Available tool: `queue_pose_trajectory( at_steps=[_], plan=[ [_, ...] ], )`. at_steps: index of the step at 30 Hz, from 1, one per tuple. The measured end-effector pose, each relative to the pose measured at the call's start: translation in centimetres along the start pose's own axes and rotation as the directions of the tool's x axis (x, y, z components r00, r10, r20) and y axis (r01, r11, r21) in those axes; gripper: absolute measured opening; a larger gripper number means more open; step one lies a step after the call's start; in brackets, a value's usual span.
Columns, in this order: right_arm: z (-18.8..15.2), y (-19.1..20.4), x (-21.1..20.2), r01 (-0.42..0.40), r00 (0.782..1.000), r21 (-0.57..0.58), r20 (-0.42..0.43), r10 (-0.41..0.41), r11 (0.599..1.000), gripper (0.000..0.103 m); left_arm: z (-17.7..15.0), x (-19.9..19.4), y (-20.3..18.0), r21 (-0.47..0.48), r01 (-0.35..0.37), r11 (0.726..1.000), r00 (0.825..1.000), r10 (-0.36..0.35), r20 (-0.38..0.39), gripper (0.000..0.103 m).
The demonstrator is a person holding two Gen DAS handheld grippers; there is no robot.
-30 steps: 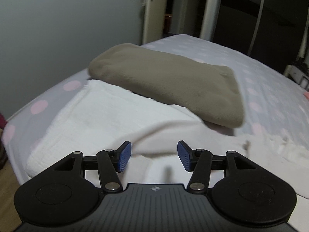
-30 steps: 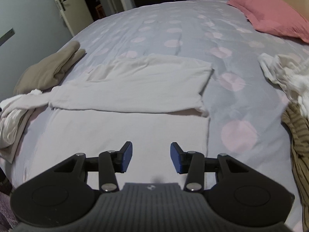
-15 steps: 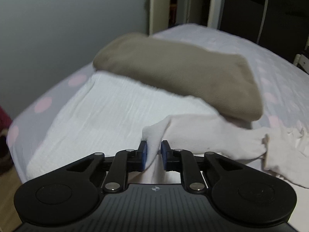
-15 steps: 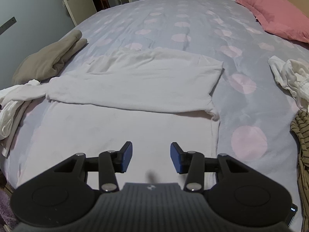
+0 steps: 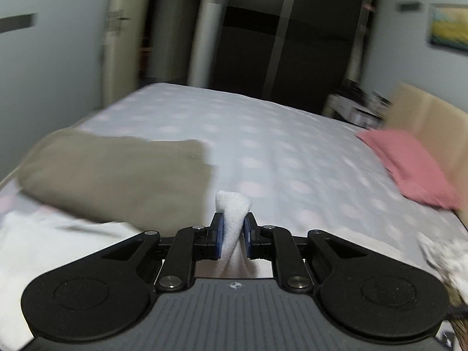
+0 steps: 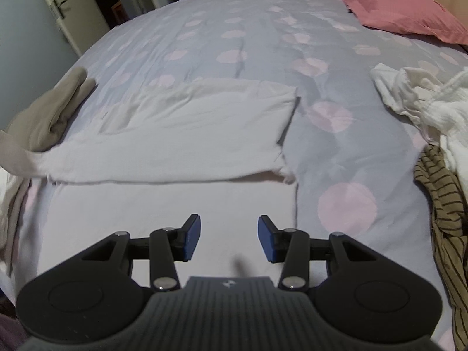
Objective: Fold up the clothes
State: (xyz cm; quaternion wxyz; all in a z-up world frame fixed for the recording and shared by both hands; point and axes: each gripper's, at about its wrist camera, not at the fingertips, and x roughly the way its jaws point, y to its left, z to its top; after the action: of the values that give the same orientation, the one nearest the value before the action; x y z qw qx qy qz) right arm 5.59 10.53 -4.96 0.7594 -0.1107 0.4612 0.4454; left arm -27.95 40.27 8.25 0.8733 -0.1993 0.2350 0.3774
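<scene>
Left gripper (image 5: 233,235): blue pads pinched on a fold of white cloth, the sleeve end of the white garment (image 6: 181,137). A small peak of the fabric pokes up past the fingertips; the rest drops down between the jaws toward the gripper body. The jaws closed on this cloth within the last second and have kept about the same gap since. The gripper points gently downward across the bed (image 5: 263,134), and the view along it is smeared with motion blur.

In the left wrist view, a folded khaki garment (image 5: 117,172) lies on the bed to the left of the fingers, and more white fabric sits below it at the lower left. A pink pillow (image 5: 409,169) lies at the far right, by the headboard.

Right gripper (image 6: 229,239): jaws spread, nothing between the pads. It is tipped steeply down and hangs over the near panel of the white garment, close to that panel's right edge; contact with the cloth cannot be told.

The white garment lies spread flat on the spotted bed cover, in front of the right gripper. An upper layer is folded across it. Its left sleeve (image 6: 20,158) stretches out toward the left edge of the frame, lifted off the bed.

Also in the right wrist view:
- the khaki garment lies at the left
- a crumpled white pile (image 6: 424,99) lies at the right
- a striped brown garment (image 6: 447,228) lies just below that pile
</scene>
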Motion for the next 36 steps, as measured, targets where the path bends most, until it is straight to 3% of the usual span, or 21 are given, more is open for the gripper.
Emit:
queue_pose_trajectory(
  at_steps=[3, 6, 14, 16, 18, 22, 26, 28, 32, 36],
  plan=[
    [0.8, -0.6, -0.4, 0.005, 1.000, 0.037, 0.017, -0.006, 0.999, 0.047, 0.1, 2.1, -4.3, 0.068, 0.095, 0.993, 0.994, -0.091, -0.056, 0.012],
    [1.6, -1.4, -0.8, 0.001, 0.999, 0.083, 0.033, -0.004, 0.997, 0.047, -0.2, 4.4, -8.6, 0.119, 0.186, 0.975, 0.978, -0.171, -0.123, 0.012],
    [3.0, -2.9, 0.4, 0.009, 0.999, 0.142, 0.035, -0.014, 0.990, 0.047, -4.2, 11.5, -16.2, 0.164, 0.315, 0.935, 0.916, -0.254, -0.310, 0.015],
    [3.2, -3.1, 1.1, 0.008, 1.000, 0.152, 0.026, -0.013, 0.988, 0.047, -5.0, 12.6, -17.3, 0.163, 0.342, 0.925, 0.899, -0.272, -0.342, 0.023],
    [3.4, -3.1, 1.8, 0.005, 1.000, 0.157, 0.018, -0.008, 0.988, 0.047, -5.3, 13.4, -17.7, 0.165, 0.363, 0.917, 0.891, -0.290, -0.349, 0.037],
    [4.0, -2.2, 3.1, -0.034, 0.999, 0.137, 0.007, 0.034, 0.990, 0.047, -4.7, 13.7, -16.9, 0.175, 0.321, 0.931, 0.912, -0.253, -0.324, 0.040],
    [4.2, 0.0, 4.7, -0.122, 0.992, 0.107, -0.027, 0.126, 0.987, 0.047, -4.6, 13.9, -13.8, 0.221, 0.191, 0.956, 0.952, -0.125, -0.281, 0.040],
    [4.2, 1.3, 5.6, -0.165, 0.984, 0.085, -0.053, 0.170, 0.983, 0.047, -4.8, 14.0, -11.7, 0.235, 0.127, 0.964, 0.962, -0.062, -0.266, 0.040],
    [3.9, 3.5, 7.6, -0.183, 0.979, 0.038, -0.088, 0.186, 0.982, 0.047, -5.8, 14.0, -6.8, 0.277, 0.008, 0.961, 0.967, 0.064, -0.248, 0.040],
    [3.5, 4.2, 9.5, -0.188, 0.975, 0.041, -0.116, 0.191, 0.981, 0.046, -7.1, 14.0, -2.8, 0.360, -0.058, 0.931, 0.962, 0.149, -0.228, 0.040]
  ],
)
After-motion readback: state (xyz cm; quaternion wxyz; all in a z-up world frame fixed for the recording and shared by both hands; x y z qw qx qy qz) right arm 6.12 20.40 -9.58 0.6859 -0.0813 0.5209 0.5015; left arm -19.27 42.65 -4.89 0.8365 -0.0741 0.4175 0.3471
